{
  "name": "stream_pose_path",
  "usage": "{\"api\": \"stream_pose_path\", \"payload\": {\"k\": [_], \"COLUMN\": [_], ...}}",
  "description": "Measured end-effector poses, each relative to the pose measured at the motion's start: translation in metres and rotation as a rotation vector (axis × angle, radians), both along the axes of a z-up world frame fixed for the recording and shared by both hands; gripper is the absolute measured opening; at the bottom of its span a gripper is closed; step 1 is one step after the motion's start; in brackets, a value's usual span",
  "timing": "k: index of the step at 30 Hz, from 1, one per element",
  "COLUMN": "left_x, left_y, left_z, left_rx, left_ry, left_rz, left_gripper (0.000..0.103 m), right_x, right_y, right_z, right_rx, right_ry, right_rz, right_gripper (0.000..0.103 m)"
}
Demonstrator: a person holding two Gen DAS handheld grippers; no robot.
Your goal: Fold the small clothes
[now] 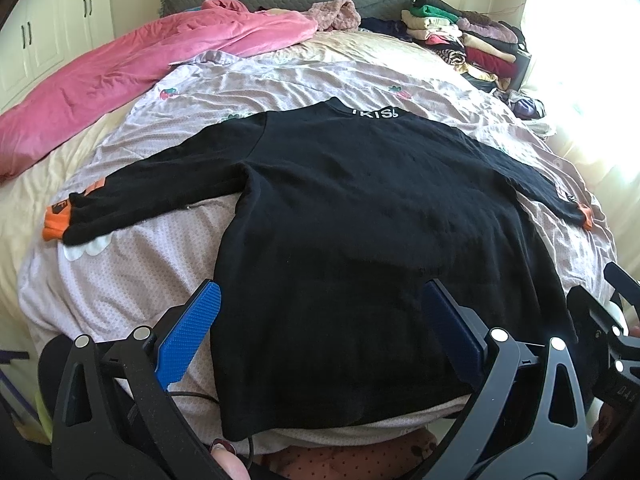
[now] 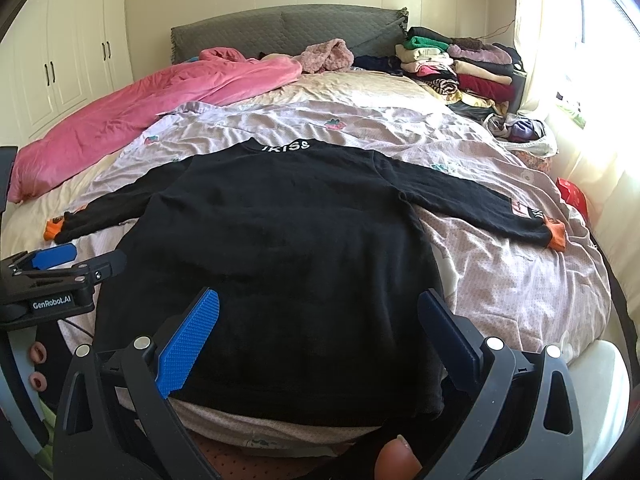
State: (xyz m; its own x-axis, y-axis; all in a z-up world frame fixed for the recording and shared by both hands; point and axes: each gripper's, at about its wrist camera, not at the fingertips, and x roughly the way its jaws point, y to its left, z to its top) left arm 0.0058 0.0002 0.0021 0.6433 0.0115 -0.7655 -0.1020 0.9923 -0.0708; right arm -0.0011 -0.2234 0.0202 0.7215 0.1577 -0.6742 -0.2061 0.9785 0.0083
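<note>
A black sweater [image 1: 360, 220] lies flat on the bed [image 1: 132, 260], on a pale pink sheet, with both sleeves spread out and orange cuffs [image 1: 56, 222] at their ends. White letters on its collar [image 2: 286, 146] read about "KISS". The left gripper [image 1: 320, 328] is wide open above the left part of the hem and holds nothing. The right gripper [image 2: 318, 334] is also wide open over the hem, empty. In the right wrist view the left gripper body carries the label "GenRobot.AI" [image 2: 51, 303]. Folded clothes [image 1: 460, 40] are stacked at the far right of the bed.

Black long-sleeved knit top with orange cuffs [image 2: 288, 236] spread flat at centre, right gripper [image 2: 320, 332] gaping at 6 o'clock, left gripper [image 2: 76, 260] at 9 o'clock, folded clothes stack [image 2: 460, 68] at 1 o'clock
</note>
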Motion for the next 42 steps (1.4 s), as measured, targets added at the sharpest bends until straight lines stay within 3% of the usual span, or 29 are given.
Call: {"api": "stream_pose_path", "payload": {"k": [18,42], "left_x": [0.044,0.115], "left_y": [-0.018,-0.037], "left_z": [0.016,0.030], "left_rx": [0.020,0.036], "left_ry": [-0.012,-0.016], "left_rz": [-0.025,-0.052], "left_gripper": [0.094,0.094], "right_x": [0.038,0.120], "right_y": [-0.009,-0.044], "right_z": [0.011,0.038], "right_rx": [-0.005,0.016], "right_ry": [-0.018,-0.048], "right_rz": [-0.029,-0.129], "right_gripper": [0.099,0.099]}}
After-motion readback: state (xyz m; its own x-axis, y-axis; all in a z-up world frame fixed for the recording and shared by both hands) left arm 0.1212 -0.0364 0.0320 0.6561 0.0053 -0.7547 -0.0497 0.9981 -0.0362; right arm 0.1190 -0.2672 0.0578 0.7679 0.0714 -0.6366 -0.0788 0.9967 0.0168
